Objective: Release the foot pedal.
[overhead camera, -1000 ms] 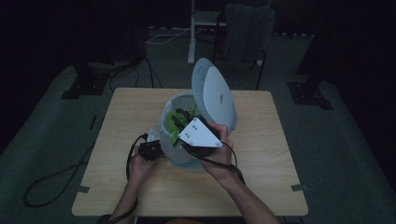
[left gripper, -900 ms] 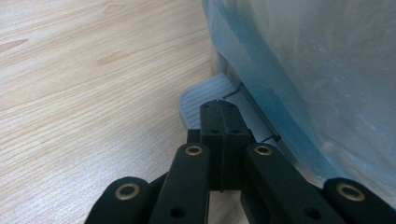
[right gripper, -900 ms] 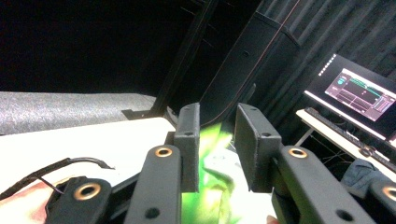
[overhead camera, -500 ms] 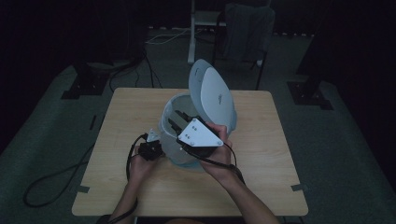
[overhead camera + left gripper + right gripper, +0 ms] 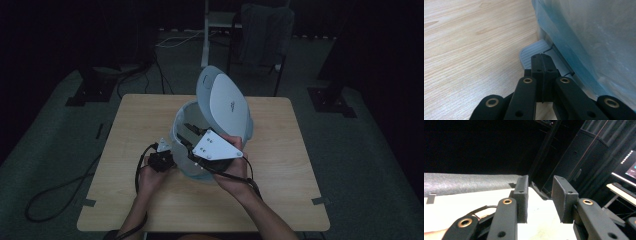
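Holding a pedal bin open at the table

Standing near the middle of the table (image 5: 125,150), the pale pedal bin (image 5: 186,165) has its lid (image 5: 225,102) raised. The left tool (image 5: 541,61), jaws fully closed with nothing between them, rests on the grey foot pedal (image 5: 530,51) at the bin's base. The right tool (image 5: 192,137) hovers at the bin's open mouth; its jaws have just been opening and hold nothing.
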### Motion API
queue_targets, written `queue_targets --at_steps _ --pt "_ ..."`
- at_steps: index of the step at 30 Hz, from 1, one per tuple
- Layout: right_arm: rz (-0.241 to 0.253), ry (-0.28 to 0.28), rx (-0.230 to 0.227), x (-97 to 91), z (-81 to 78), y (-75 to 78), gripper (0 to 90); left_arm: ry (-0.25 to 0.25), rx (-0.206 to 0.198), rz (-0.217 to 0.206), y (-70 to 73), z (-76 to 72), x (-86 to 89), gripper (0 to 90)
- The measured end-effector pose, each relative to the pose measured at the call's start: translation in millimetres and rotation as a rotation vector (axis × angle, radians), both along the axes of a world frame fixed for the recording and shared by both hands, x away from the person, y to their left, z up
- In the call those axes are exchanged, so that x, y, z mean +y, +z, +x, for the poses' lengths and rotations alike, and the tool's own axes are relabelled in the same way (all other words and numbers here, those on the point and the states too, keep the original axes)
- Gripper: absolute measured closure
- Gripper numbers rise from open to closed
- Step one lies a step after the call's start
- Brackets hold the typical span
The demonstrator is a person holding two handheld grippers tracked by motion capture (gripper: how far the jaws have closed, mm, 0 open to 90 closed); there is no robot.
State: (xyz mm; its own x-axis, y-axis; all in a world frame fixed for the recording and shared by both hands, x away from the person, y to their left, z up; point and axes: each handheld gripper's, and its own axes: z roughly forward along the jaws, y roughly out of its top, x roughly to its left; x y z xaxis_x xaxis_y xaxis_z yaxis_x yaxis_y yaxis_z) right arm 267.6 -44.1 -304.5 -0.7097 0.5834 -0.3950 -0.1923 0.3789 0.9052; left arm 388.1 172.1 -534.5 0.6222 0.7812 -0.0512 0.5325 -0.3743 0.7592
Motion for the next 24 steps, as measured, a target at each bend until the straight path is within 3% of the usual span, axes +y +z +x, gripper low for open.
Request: queue_targets --at_steps 16,24 --pt "0.01 0.064 0.069 -2.8 -0.3 -9.6 64.4 0.002 0.002 -0.014 -0.8 0.1 1.6 90.0" --pt "0.023 0.145 0.141 -10.7 -3.3 -15.1 63.6 0.002 0.001 -0.014 -0.8 0.0 1.8 90.0"
